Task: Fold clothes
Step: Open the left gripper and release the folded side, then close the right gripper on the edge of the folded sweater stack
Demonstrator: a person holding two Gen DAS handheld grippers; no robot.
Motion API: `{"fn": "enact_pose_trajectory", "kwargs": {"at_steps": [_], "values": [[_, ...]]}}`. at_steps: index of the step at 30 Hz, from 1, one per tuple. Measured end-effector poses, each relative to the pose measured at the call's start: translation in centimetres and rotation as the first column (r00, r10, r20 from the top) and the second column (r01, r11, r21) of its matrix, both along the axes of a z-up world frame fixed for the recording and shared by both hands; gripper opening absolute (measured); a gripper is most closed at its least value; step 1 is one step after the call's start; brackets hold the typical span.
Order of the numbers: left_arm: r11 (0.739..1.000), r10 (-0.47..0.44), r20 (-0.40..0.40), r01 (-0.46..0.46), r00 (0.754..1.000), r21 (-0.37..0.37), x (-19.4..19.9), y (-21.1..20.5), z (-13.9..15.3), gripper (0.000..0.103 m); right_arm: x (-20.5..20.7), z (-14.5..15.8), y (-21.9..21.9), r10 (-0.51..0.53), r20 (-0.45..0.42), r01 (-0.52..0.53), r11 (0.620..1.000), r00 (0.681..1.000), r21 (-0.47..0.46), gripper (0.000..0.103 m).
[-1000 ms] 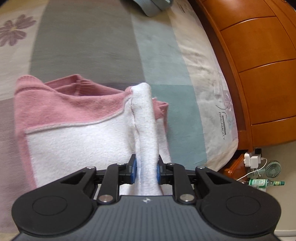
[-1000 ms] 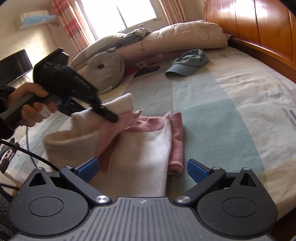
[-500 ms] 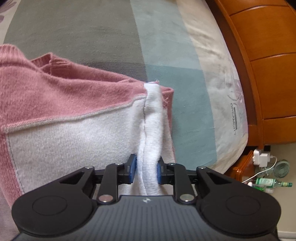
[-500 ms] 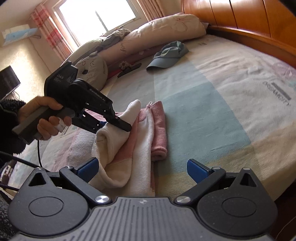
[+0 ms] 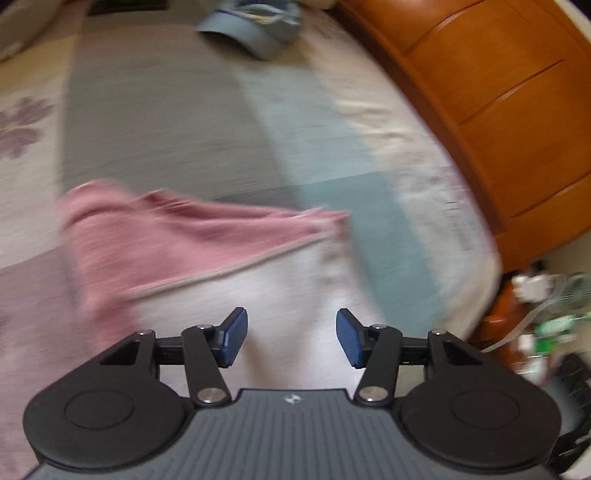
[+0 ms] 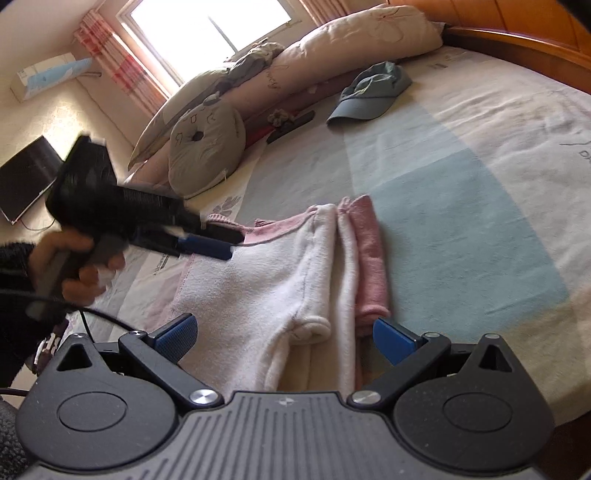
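Note:
A pink and white fleece garment lies folded on the bed, its white part folded over onto the pink cuffs at its right side. In the left wrist view the same garment lies blurred below the open, empty left gripper. The left gripper also shows in the right wrist view, held by a hand just above the garment's far left edge. My right gripper is open and empty, low over the garment's near edge.
A blue cap lies farther up the bed, also in the left wrist view. Pillows and a round grey cushion line the bed's far side. A wooden headboard borders the bed, with clutter on the floor.
The left gripper opened and let go of the white fold, which now lies flat on the garment. It has pulled back and up. The right gripper moved closer to the garment.

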State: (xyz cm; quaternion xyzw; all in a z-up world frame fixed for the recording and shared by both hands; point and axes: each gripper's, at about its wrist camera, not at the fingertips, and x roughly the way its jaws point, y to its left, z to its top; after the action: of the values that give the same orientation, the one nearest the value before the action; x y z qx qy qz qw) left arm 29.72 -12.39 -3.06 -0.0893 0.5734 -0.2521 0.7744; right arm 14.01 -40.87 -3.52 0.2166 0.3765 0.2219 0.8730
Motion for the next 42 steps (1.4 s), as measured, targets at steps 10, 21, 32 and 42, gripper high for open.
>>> {"fn": "enact_pose_trajectory", "kwargs": {"at_steps": [10,21,32,42], "values": [[0.985,0.096,0.015,-0.093,0.995,-0.149,0.2,4.9,-0.8,0.048,3.2,0.0,1.7,0.069,-0.065,-0.066,0.997,0.995,0.047,0.103],[0.964,0.114,-0.014,-0.114,0.993,-0.239,0.3,6.7,-2.7,0.040,10.4,-3.2,4.0,0.140,-0.279,-0.117,0.988,0.950,0.099,0.103],[0.951,0.120,0.079,-0.091,0.990,-0.297,-0.7,7.3,-0.6,0.039,13.0,-4.5,4.9,0.265,-0.367,-0.163,0.944,0.892,0.285,0.103],[0.965,0.015,0.232,0.046,0.973,-0.259,-2.1,6.7,0.4,0.041,13.1,-5.2,4.3,0.246,-0.361,-0.094,0.916,0.899,0.391,0.103]]}}
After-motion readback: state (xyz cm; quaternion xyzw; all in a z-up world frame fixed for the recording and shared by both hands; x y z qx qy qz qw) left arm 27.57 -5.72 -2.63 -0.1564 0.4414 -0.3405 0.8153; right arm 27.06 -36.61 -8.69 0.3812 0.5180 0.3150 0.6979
